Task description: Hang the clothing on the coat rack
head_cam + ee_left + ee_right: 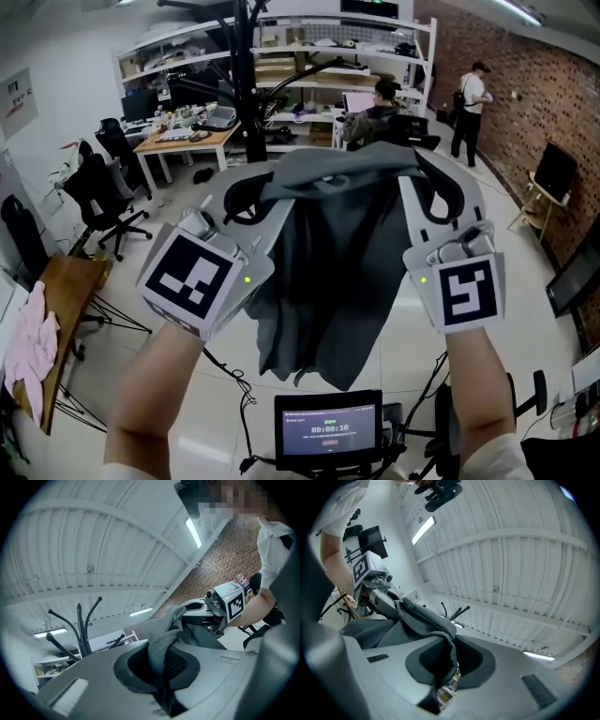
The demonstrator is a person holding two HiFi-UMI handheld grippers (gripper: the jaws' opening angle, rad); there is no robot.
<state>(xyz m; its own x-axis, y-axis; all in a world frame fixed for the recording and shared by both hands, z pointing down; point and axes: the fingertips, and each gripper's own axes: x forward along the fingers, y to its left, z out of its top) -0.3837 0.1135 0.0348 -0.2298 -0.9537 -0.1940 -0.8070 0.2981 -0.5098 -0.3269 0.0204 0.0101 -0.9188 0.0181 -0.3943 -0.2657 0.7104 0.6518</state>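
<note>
The left claw [258, 192] and right claw [417, 183] each pinch the grey garment's [328, 272] top edge. It hangs between and below them.

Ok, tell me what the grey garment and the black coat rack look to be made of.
The garment: soft cloth, perhaps a fine knit, matte grey; it hangs limp in deep folds and bunches along its top. The coat rack: probably painted metal, black, dull; a thin pole with slender curved arms and rounded tips. Plastic coating can't be ruled out.
</note>
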